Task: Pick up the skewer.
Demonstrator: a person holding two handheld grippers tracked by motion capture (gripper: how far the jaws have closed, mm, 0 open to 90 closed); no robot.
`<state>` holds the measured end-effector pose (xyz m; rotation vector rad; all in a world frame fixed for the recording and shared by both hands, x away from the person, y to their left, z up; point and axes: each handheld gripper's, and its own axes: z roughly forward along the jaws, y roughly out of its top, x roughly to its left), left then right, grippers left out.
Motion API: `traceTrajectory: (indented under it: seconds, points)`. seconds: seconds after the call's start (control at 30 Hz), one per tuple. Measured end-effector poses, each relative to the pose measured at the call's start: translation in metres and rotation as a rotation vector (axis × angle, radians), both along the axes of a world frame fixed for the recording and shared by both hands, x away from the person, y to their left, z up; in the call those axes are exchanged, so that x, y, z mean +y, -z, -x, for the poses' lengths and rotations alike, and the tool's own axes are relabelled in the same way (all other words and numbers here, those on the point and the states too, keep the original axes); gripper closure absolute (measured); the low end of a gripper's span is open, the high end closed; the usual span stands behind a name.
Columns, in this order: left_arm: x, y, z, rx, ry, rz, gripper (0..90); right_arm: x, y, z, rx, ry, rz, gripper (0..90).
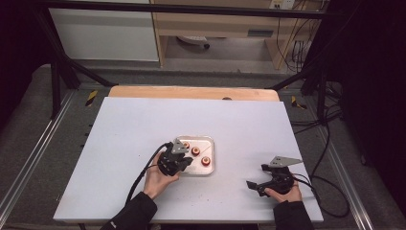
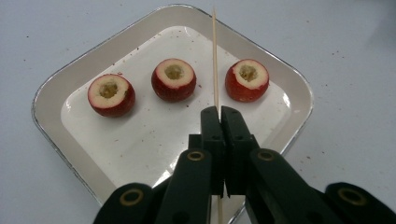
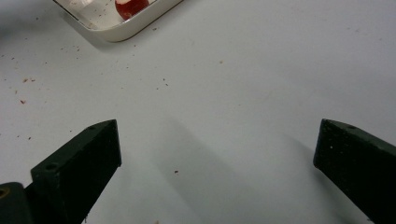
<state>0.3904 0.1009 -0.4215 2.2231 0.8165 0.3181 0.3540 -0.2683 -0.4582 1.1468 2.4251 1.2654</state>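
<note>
Clamping a skewer (image 2: 215,56), the left gripper (image 2: 219,112) hovers above three cored fruits (image 2: 173,79) on the tray (image 2: 51,88); right gripper (image 3: 217,140) waits released. Next: line up, pierce a fruit.

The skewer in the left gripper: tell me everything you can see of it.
The skewer is a thin, pale, straight stick, wood or bamboo by its look. The left gripper has its jaws shut on it. It runs up from the jaws over the white tray, passing between two of the three cored red fruits; contact there cannot be told.
</note>
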Motion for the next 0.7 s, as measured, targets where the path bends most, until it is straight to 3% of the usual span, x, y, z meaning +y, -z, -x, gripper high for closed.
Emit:
traceTrajectory:
  seconds: [0.37,0.7]
  points:
    - [0.005,-0.009,0.013,0.004,0.03,-0.005,88.6,0.01,-0.005,0.001,-0.027,-0.019,0.036,0.5]
    - [0.009,-0.014,0.022,0.009,0.055,-0.007,88.5,0.027,-0.012,0.001,-0.066,-0.033,0.13,0.6]
